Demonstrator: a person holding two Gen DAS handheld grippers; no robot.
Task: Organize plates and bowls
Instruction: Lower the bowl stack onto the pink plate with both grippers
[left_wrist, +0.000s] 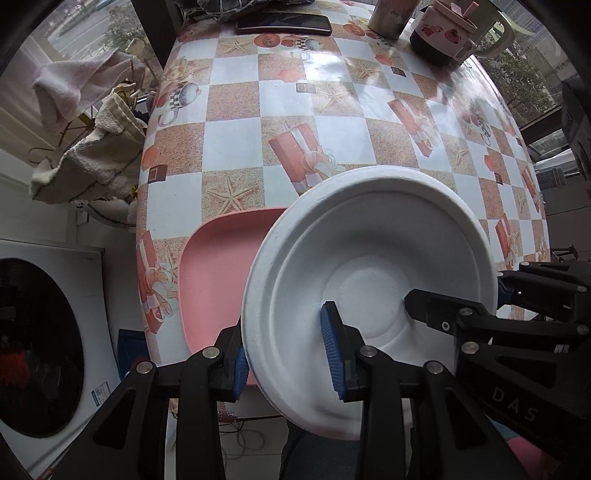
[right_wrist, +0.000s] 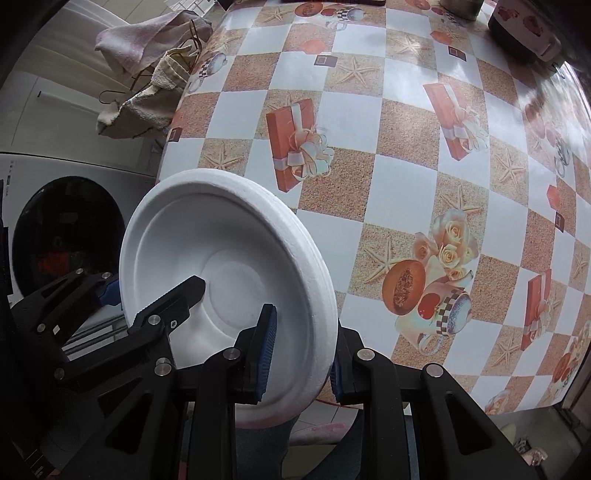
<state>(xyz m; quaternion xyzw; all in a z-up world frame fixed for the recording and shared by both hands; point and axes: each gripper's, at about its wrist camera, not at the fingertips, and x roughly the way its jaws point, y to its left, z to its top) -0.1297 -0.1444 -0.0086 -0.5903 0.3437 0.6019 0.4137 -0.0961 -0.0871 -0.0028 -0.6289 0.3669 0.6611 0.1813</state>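
The left gripper (left_wrist: 288, 363) fills the bottom of its own view, its blue pads (left_wrist: 334, 356) closed on the near rim of a white foam bowl (left_wrist: 369, 280), one pad inside and one outside the wall; the right gripper (right_wrist: 301, 356) pinches the same bowl (right_wrist: 229, 288) from the opposite side, again with one pad (right_wrist: 267, 352) inside and the other hidden behind the rim; each gripper shows in the other's view, its black finger reaching into the hollow; the rim looks layered in the right view, so it may be more than one bowl nested, though I cannot tell for certain; the bowl is held between the two tools, tilted, above the near edge of the table (left_wrist: 280, 96); below it in the left view a pink plate (left_wrist: 214, 280) lies on the checked cloth near the table's edge, partly covered by the bowl; at the far end of the table stand a phone (left_wrist: 284, 23), a brown cup (left_wrist: 389, 16) and a lidded pot (left_wrist: 447, 33) with red fruit printed on it; off the left side of the table, towels (left_wrist: 92, 122) hang over a rack; nearer the camera on that side is a washing machine (left_wrist: 40, 343) with a dark round door.
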